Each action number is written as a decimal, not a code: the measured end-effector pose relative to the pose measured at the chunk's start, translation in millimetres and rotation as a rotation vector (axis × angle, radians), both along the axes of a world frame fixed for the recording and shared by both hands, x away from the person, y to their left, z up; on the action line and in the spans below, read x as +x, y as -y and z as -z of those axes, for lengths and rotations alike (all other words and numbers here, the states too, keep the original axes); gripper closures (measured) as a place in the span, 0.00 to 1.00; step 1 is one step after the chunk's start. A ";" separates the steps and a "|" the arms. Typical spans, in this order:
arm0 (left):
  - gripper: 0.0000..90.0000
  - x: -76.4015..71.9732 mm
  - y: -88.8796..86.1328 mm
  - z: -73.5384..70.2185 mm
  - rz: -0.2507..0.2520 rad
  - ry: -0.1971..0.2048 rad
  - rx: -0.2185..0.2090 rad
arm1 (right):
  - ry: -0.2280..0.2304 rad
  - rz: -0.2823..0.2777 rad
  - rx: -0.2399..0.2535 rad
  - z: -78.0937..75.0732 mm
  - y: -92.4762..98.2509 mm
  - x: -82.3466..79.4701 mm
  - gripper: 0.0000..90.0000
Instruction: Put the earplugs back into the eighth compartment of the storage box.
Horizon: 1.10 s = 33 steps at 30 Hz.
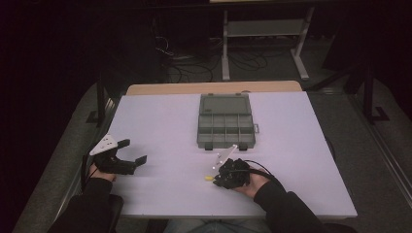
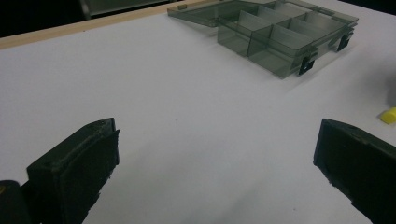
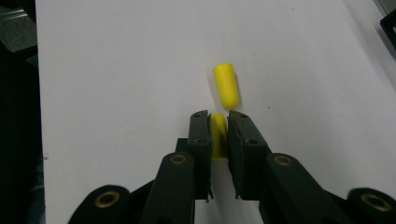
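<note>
Two small yellow foam plugs are on the white table. My right gripper [image 3: 218, 117] is shut on one yellow plug [image 3: 218, 135], which is pinched between its black jaws just above the table. The other plug [image 3: 226, 85] lies loose right beyond the jaw tips. In the high view the right gripper [image 1: 215, 179] is near the table's front middle, with a bit of yellow plug [image 1: 208, 178] at its tip. My left gripper [image 1: 133, 151] rests at the front left, open wide with nothing between its jaws [image 2: 217, 135].
A grey see-through compartment box [image 1: 226, 127] lies open at the table's middle, lid folded back, and its compartments [image 2: 280, 42] look empty. A yellow plug [image 2: 388, 115] shows at the right edge of the left gripper view. Shelving and cables stand beyond the table.
</note>
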State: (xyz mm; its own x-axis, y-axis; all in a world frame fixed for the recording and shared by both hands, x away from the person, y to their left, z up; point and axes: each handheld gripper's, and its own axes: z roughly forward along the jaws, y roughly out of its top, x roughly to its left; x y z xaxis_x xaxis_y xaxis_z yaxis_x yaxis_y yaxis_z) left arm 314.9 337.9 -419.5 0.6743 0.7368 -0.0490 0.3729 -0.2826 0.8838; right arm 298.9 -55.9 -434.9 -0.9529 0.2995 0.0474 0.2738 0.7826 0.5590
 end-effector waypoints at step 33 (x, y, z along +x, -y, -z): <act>0.00 0.2 0.4 0.8 0.001 -0.010 -0.003 | 0.018 0.071 0.088 -51.0 27.0 17.5 0.88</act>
State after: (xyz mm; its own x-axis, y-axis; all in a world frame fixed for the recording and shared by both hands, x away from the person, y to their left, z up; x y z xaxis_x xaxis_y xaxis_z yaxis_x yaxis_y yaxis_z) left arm 315.0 337.5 -420.3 0.6743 0.7362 -0.0578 0.3811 -0.2799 0.8812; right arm 316.4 -82.9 -383.9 -0.9304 0.3617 0.0599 0.3164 0.7093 0.6299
